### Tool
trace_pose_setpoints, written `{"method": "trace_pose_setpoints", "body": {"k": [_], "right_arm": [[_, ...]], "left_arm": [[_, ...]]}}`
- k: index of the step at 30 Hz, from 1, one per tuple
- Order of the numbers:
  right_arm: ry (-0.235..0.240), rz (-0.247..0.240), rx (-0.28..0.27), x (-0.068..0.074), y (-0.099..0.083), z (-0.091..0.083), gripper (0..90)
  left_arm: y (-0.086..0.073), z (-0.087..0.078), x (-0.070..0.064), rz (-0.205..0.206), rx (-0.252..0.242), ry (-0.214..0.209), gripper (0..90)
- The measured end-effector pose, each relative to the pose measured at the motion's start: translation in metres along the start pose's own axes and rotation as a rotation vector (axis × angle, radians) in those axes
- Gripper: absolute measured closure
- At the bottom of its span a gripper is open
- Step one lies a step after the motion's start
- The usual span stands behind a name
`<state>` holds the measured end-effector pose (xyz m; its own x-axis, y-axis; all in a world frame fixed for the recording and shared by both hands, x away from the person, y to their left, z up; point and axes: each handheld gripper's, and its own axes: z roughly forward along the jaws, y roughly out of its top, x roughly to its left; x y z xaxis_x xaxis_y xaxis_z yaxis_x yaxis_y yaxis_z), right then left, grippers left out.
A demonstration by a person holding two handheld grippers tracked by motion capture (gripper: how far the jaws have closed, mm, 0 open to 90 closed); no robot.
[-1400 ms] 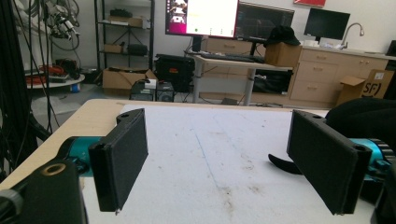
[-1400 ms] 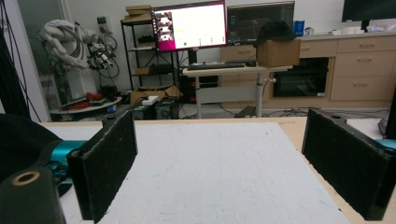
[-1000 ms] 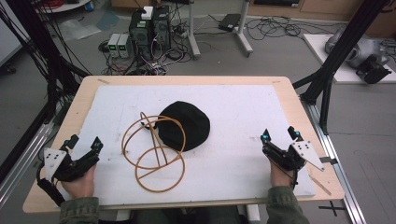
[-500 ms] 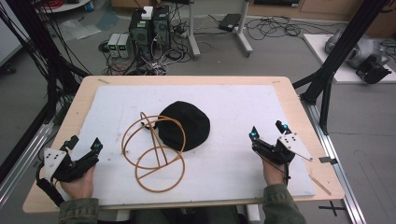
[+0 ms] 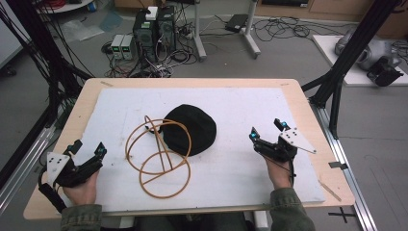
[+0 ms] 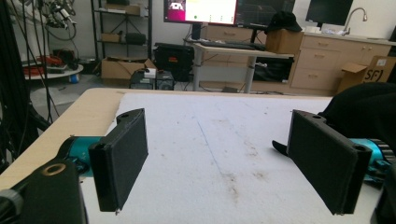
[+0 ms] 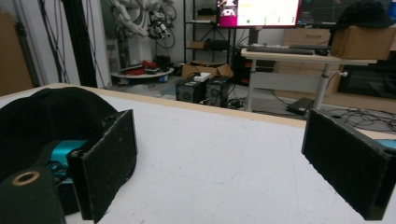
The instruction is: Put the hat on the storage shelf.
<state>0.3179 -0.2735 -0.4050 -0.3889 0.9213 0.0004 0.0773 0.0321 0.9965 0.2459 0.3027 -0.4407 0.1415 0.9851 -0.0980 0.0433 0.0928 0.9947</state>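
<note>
A black cap (image 5: 190, 128) lies at the middle of the white mat (image 5: 240, 106). Its near left side overlaps a stand of tan wooden hoops (image 5: 159, 154). My left gripper (image 5: 88, 150) rests near the table's front left corner, open, with nothing between its jaws. It is well left of the hoops. My right gripper (image 5: 267, 130) sits open on the mat to the right of the cap, empty too. The cap (image 6: 362, 109) shows at the right edge of the left gripper view, and the cap (image 7: 42, 123) fills the left of the right gripper view.
The wooden table (image 5: 82, 103) ends close behind both hands. Black frame posts (image 5: 337, 82) stand at the table's right and left sides. Computers and cables (image 5: 154, 33) sit on the floor beyond the far edge.
My right gripper has moved left across the mat, toward the cap. The left gripper, cap and hoops have stayed put.
</note>
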Motion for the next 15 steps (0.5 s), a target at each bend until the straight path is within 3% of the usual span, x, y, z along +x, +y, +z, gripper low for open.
{"method": "trace_pose_setpoints", "body": {"k": [12, 15], "right_arm": [[0.107, 0.005, 0.046, 0.011, 0.008, 0.028, 9.6], [0.139, -0.015, 0.062, 0.017, 0.008, 0.037, 9.6]], "left_arm": [[0.0, -0.002, -0.002, 0.003, 0.004, -0.002, 20.7], [0.0, -0.002, -0.003, 0.004, 0.007, -0.005, 20.9]]}}
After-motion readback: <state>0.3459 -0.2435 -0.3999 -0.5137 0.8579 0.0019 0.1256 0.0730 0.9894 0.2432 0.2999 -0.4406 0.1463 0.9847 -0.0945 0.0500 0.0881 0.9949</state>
